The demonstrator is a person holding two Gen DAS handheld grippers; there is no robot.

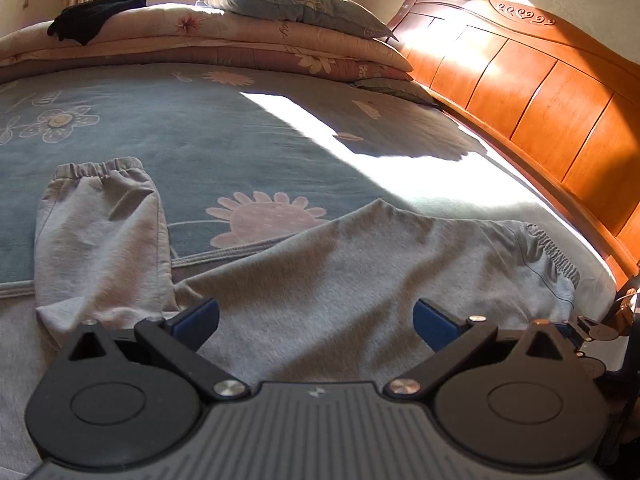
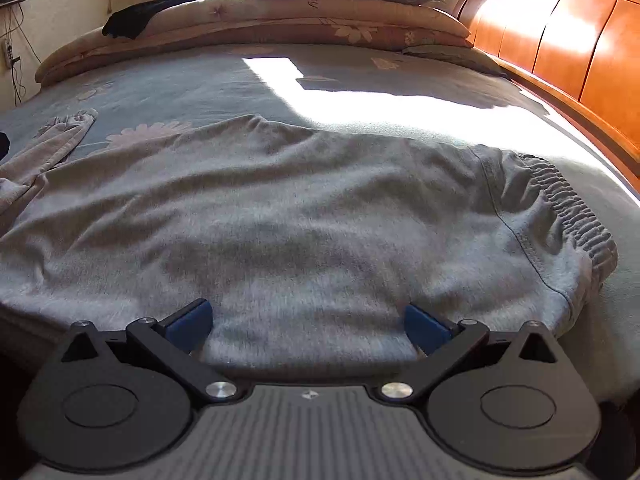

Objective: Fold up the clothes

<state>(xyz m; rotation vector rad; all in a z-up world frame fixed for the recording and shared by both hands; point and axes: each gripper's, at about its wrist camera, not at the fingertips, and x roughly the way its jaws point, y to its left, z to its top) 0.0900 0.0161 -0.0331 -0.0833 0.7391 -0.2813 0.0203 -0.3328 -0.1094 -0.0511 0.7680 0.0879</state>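
Observation:
Grey sweatpants [image 1: 328, 276] lie spread on the blue flowered bedspread [image 1: 168, 136]. The elastic waistband [image 1: 556, 256] is at the right; one leg with an elastic cuff [image 1: 100, 168] is folded up at the left. My left gripper [image 1: 316, 320] is open, its blue pads just above the pants' near edge. In the right wrist view the pants [image 2: 304, 216] fill the middle, waistband [image 2: 580, 216] at the right. My right gripper [image 2: 306, 322] is open over the near hem, holding nothing.
A wooden headboard [image 1: 540, 92] runs along the right. Folded quilts and a pillow [image 1: 288, 4] are stacked at the far end, with a black garment [image 1: 96, 16] on them. A bright sun patch lies across the bedspread.

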